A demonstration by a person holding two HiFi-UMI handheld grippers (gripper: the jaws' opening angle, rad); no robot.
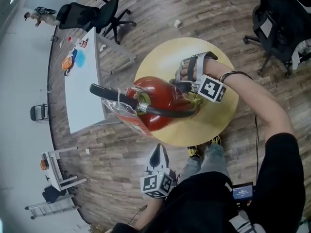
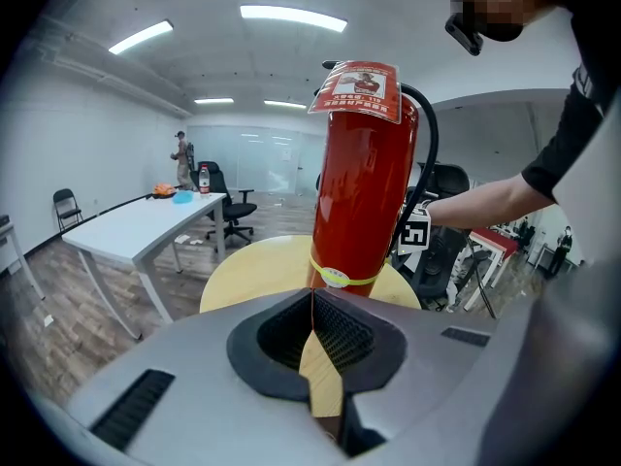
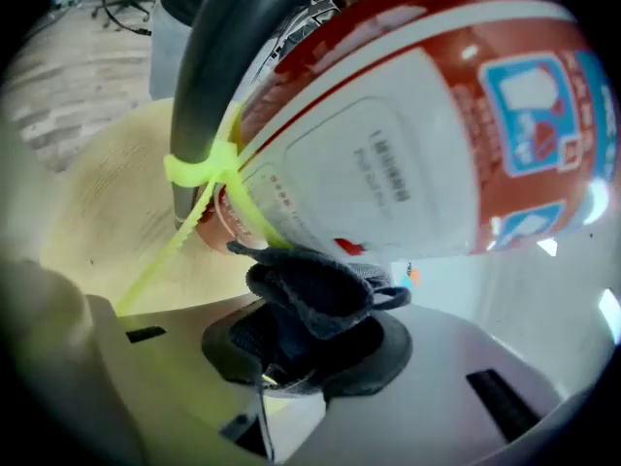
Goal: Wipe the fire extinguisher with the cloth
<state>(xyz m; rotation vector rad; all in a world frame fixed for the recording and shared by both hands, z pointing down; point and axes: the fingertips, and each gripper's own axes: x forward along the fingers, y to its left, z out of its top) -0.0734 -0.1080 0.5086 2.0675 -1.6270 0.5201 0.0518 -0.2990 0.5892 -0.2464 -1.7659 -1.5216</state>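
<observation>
A red fire extinguisher (image 1: 155, 103) with a black hose (image 1: 170, 113) stands on a round yellow table (image 1: 214, 123). My right gripper (image 1: 186, 87) presses against its right side, shut on a dark cloth (image 3: 310, 284). In the right gripper view the cloth touches the extinguisher's white label (image 3: 408, 153) just below a yellow zip tie (image 3: 209, 173). My left gripper (image 1: 158, 155) hangs below the table's near edge, apart from the extinguisher (image 2: 364, 183). Its jaws meet at the tip with nothing between them (image 2: 312, 304).
A long white table (image 1: 82, 98) stands to the left with small items at its far end. Black office chairs sit at the back left (image 1: 99, 13) and back right (image 1: 279, 18). The person's shoes (image 1: 201, 150) are by the round table's near edge.
</observation>
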